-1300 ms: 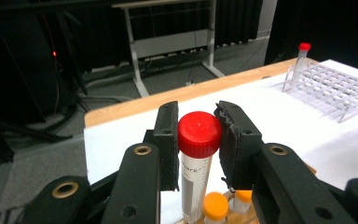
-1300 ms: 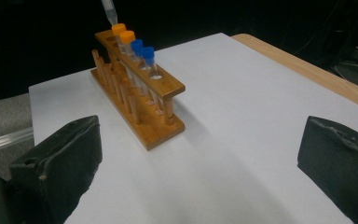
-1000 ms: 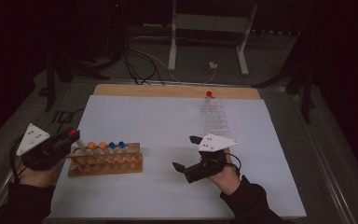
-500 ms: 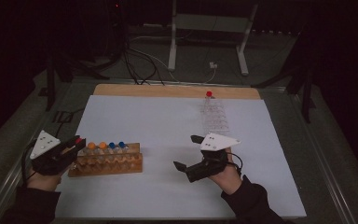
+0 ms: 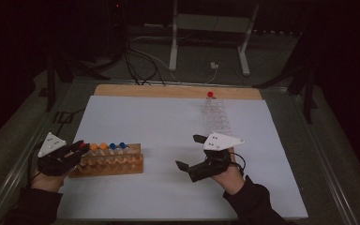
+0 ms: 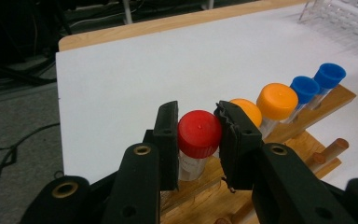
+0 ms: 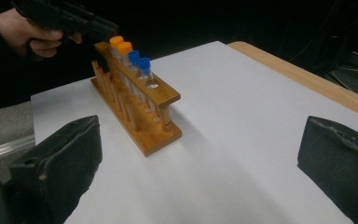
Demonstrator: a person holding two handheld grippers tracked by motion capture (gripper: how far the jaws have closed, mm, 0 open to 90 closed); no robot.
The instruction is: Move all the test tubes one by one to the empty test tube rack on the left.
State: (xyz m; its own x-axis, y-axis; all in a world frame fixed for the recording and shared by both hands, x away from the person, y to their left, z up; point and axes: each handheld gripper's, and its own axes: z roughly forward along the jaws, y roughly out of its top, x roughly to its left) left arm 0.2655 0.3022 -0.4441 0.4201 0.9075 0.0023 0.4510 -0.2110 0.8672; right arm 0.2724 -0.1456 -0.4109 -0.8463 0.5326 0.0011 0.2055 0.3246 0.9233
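- Your left gripper (image 6: 198, 140) has its jaws pressed on either side of the red-capped tube (image 6: 198, 134), pinching the cap right at its rim.
- That tube stands upright in the end hole of the wooden rack (image 5: 108, 164), at the rack's left end near the white sheet's left edge.
- This looks like the grasp step: cap gripped, tube not yet lifted out of its hole.
- Next move, as I read it, calls for a straight pull upward along the tube's axis, so the glass doesn't catch on the wood or tip the rack.
- Count along the rack: one red cap, two orange-capped tubes (image 6: 277, 101), two blue-capped tubes (image 6: 304, 88) — five in all, in one row.
- Your right gripper (image 5: 191, 152) hovers over bare white sheet (image 5: 159, 117) with its jaws spread wide, holding nothing, well apart from the rack.
- Farther back on the right stands one clear rack (image 5: 216, 117) with one red-capped tube (image 5: 210, 94) at its far end.
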